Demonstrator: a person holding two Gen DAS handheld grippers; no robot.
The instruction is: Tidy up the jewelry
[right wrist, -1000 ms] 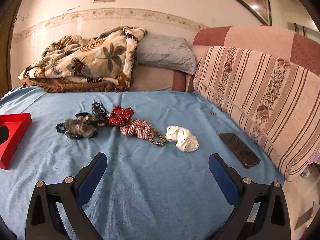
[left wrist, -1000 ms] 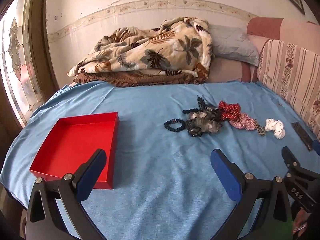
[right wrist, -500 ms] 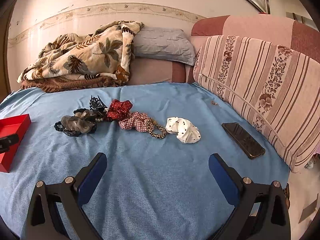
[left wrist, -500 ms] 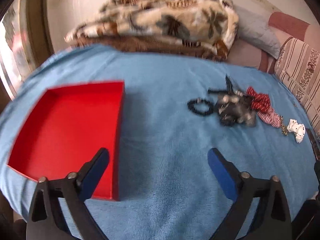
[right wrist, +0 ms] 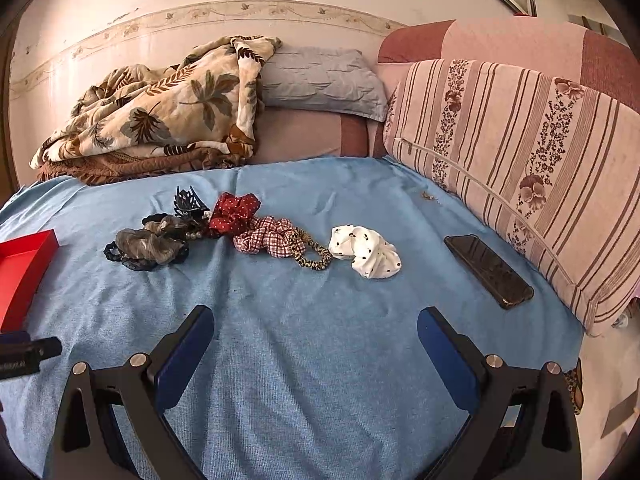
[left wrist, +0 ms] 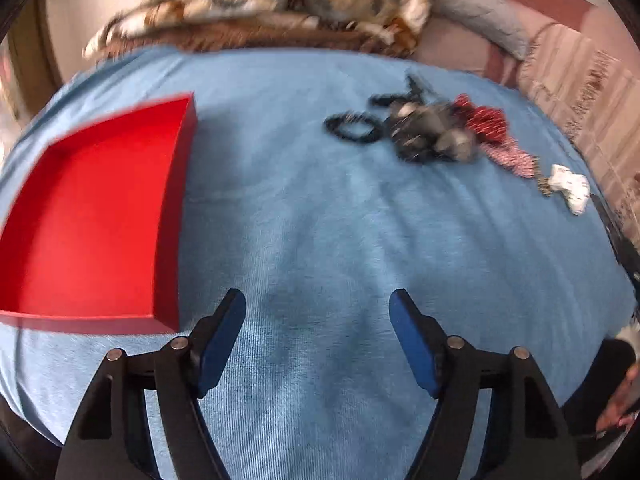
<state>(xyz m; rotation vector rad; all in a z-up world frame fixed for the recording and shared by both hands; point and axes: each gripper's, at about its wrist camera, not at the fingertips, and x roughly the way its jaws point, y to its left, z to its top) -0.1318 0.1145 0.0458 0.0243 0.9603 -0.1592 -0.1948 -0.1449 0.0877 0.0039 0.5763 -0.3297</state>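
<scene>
Left gripper point(left wrist: 318, 300) fingers narrowed, scrunchies point(left wrist: 432, 136) far ahead.

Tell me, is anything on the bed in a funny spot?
Yes. A black phone lies on the blue cover beside the striped cushion, apart from the hair ties. The scrunchies sit in a tangled heap, not in the red box, which holds nothing yet.

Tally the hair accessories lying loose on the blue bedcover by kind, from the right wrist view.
Fabric scrunchies: 4 (grey, red dotted, red check, white dotted)
Thin bands: 2 (leopard-print, dark)
Claw clips: 1 (black)
Total: 7; anything buried in the dark tangle cannot be told.
</scene>
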